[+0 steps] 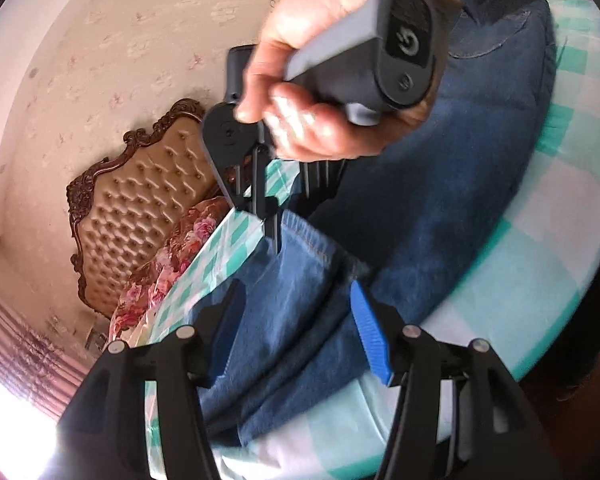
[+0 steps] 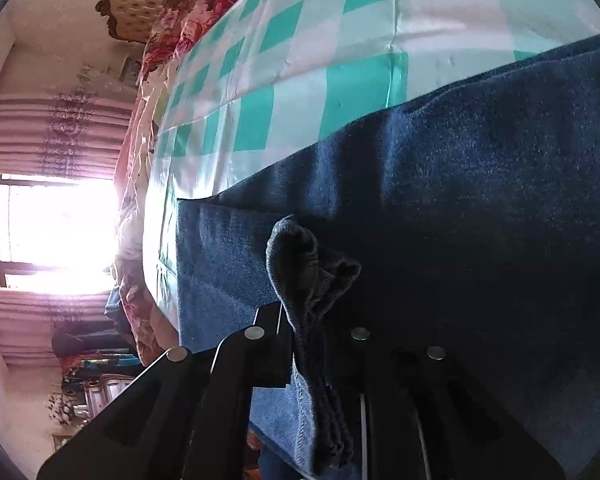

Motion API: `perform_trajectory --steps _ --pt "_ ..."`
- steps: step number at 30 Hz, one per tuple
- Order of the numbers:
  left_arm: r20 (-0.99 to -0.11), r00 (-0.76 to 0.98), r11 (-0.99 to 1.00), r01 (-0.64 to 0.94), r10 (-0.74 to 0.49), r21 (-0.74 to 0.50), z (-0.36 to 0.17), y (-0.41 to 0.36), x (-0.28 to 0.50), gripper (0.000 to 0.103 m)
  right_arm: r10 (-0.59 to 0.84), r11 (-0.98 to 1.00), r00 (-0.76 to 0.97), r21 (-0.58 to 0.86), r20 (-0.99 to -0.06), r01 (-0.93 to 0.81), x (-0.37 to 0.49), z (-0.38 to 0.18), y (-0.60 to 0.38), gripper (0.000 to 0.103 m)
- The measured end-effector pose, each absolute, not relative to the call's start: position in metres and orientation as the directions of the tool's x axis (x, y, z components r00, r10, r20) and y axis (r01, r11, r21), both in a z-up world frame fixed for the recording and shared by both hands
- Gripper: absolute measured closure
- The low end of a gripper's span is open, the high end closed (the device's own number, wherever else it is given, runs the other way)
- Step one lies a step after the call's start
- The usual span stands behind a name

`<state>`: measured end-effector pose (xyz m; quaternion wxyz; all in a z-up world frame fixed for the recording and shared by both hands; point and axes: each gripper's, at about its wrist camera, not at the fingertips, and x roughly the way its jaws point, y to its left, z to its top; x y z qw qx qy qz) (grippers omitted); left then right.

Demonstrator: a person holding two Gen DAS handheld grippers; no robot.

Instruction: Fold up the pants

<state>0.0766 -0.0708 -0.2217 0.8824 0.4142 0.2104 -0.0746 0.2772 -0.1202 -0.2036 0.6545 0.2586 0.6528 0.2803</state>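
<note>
Pants (image 1: 440, 208) lie on the checked bed (image 1: 540, 288), part-folded, hem end nearest the left tool (image 1: 300, 332). Risk, as a judgement: left tool stands wide open just over the hem fold and grips nothing, so one leg layer could sag and skew the fold. Right tool (image 2: 324, 320), above the hem, is clamped tight on a bunched hem edge (image 2: 300, 248); a thin pinch might slip out.
</note>
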Motion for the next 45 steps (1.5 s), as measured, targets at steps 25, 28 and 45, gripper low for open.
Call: perform_trajectory --steps 25,28,45 --pt "-0.495 0.866 0.644 0.344 0.062 0.683 -0.227 -0.077 0.096 0.092 0.670 0.741 0.019 0.668 -0.742 -0.064 0.271 -0.190 -0.146 0.091" --pt "-0.501 0.863 0.632 0.352 0.068 0.691 -0.234 -0.076 0.099 0.092 0.671 0.740 0.026 0.667 -0.741 -0.086 0.268 -0.196 -0.147 0.091" --pt "-0.505 0.860 0.628 0.351 0.078 0.695 -0.240 -0.075 0.091 0.088 0.569 0.819 0.126 0.546 -0.813 -0.177 0.277 -0.181 -0.149 0.059"
